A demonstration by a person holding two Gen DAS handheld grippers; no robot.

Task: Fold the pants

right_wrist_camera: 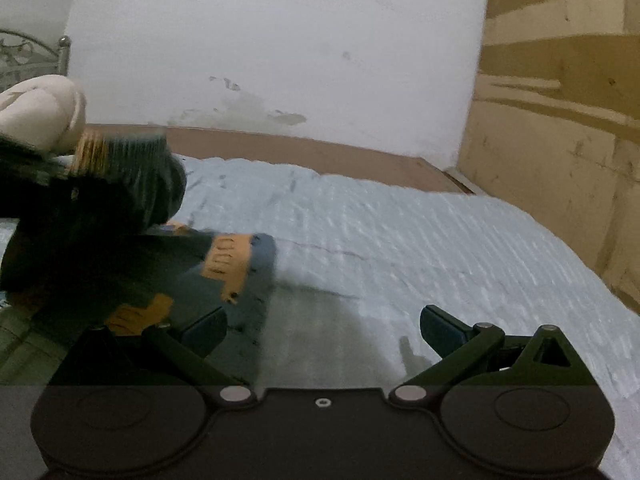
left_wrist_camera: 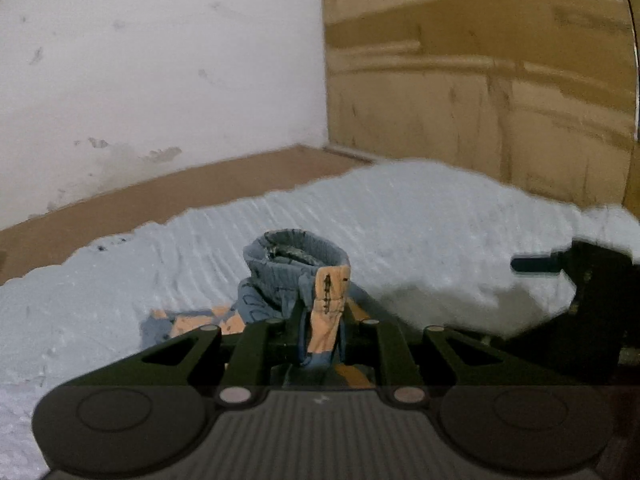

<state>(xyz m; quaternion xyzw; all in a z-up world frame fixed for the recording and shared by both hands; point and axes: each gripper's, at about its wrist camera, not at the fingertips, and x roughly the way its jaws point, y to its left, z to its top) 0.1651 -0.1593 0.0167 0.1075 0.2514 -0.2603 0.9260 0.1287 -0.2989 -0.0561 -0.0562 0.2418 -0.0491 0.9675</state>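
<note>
Pale blue textured bedspread (right_wrist_camera: 400, 240) covers the bed, with one brown board edge (left_wrist_camera: 200, 188) behind it, then a scuffed white wall (left_wrist_camera: 160, 60) and stacked cardboard boxes (left_wrist_camera: 480, 80) off to the right. Two grippers here: the left gripper (left_wrist_camera: 320, 320) is pinched tight on one pair of blue-and-orange pants (left_wrist_camera: 312, 280), bunched up just above the spread, and the right gripper (right_wrist_camera: 324, 330) has its jaws spread wide, nothing in them. One metal bed frame (right_wrist_camera: 24, 56) sits far left.
</note>
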